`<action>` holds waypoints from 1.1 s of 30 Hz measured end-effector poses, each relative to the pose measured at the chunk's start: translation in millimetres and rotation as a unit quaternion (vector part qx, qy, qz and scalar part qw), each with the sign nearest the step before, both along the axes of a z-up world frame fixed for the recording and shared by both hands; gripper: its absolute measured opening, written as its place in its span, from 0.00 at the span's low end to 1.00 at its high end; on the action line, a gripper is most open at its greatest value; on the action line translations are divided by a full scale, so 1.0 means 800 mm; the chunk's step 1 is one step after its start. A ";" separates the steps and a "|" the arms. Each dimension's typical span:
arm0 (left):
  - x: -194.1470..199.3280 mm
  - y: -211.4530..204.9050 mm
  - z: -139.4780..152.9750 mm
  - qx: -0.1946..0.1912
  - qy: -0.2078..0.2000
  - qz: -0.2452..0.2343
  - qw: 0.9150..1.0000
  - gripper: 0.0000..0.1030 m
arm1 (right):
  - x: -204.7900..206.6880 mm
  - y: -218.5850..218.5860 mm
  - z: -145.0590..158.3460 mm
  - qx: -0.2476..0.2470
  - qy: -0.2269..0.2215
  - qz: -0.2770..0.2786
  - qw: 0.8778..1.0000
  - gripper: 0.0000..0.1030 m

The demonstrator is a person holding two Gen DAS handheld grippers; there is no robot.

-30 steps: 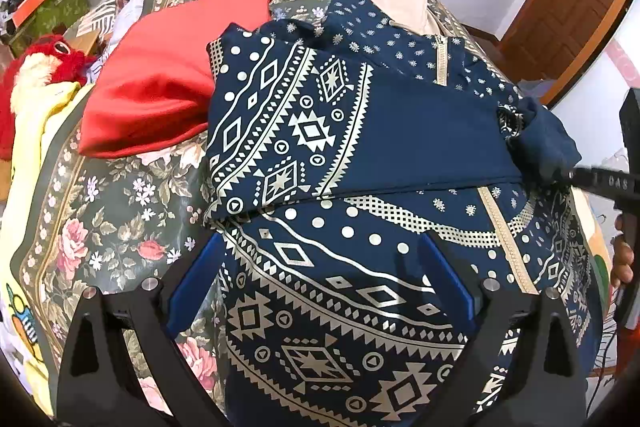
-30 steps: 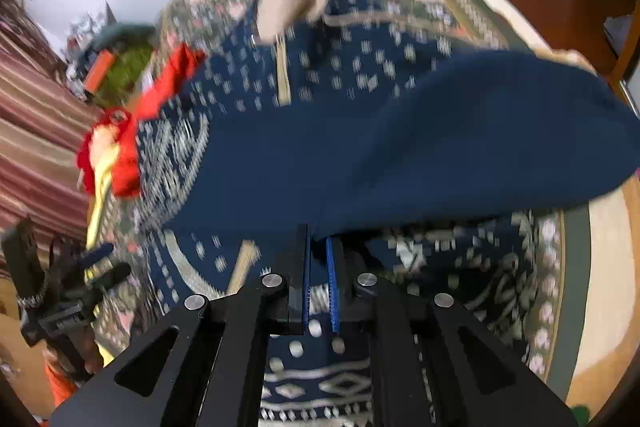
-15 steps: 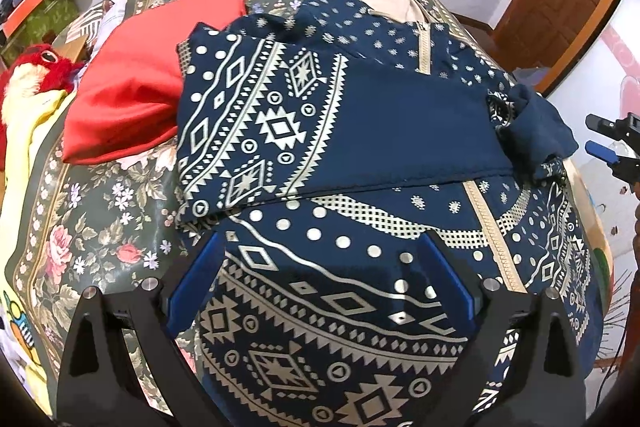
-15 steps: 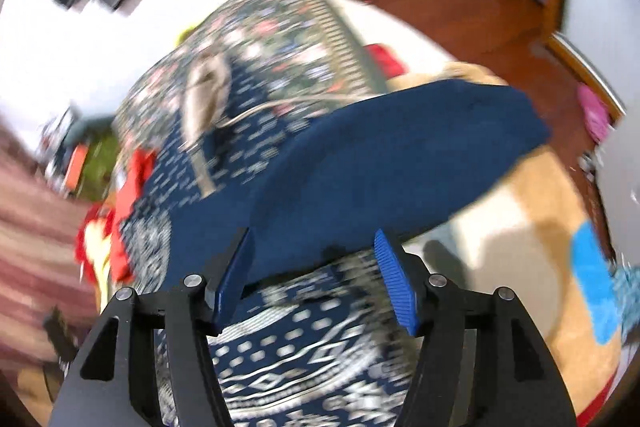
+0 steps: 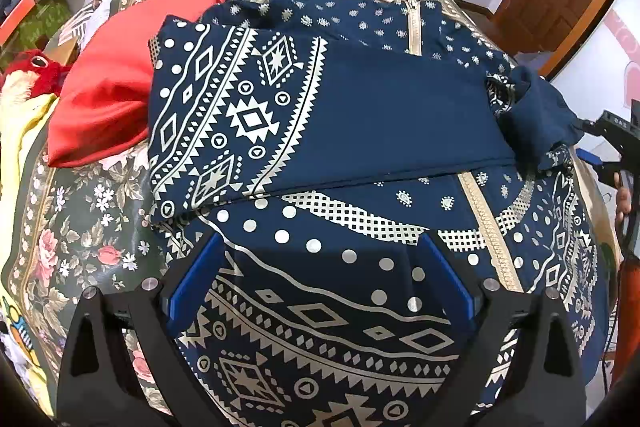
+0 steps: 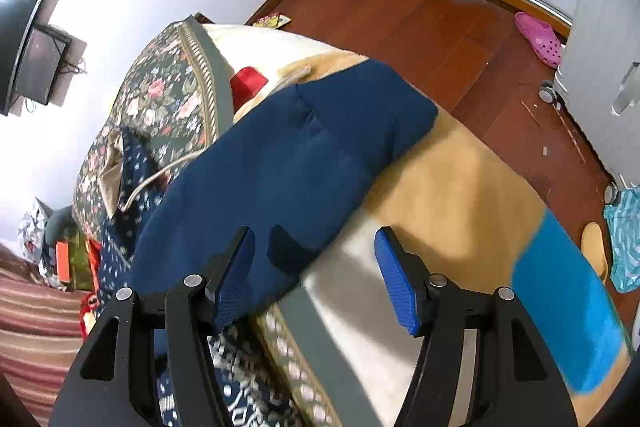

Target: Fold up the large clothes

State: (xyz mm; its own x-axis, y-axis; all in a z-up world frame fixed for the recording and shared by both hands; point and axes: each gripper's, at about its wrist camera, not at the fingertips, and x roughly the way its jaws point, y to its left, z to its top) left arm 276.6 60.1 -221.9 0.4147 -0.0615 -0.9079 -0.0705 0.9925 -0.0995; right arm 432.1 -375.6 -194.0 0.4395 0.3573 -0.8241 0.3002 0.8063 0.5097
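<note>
The navy patterned garment (image 5: 360, 115) is soft and limp — my right tool (image 6: 316, 267) has just opened off its sleeve, my left tool (image 5: 320, 291) hangs open, so next I would probably take the hem.

Our left tongs (image 5: 320, 283) point steeply down, jaws spread wide; our right tongs (image 6: 316, 267), just opened, grip nothing.

A bed (image 5: 80, 211) under a floral spread carries a navy patterned garment (image 5: 320, 131); beside it, touching, a red cloth (image 5: 116, 83).
</note>
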 end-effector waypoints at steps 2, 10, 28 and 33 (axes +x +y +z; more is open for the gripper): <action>0.001 -0.001 -0.002 0.002 0.003 -0.001 1.000 0.94 | 0.009 -0.004 -0.001 0.006 -0.003 -0.005 1.000 0.56; 0.003 0.002 -0.001 0.010 0.001 0.000 1.000 0.94 | 0.024 0.016 0.026 -0.046 -0.035 0.013 0.998 0.08; -0.030 0.035 0.021 -0.016 -0.035 0.012 0.999 0.94 | -0.048 0.297 0.232 -0.010 -0.261 0.280 0.924 0.07; -0.051 0.062 0.037 -0.028 -0.056 0.035 0.997 0.95 | -0.079 0.393 0.198 -0.004 -0.242 0.347 0.906 0.07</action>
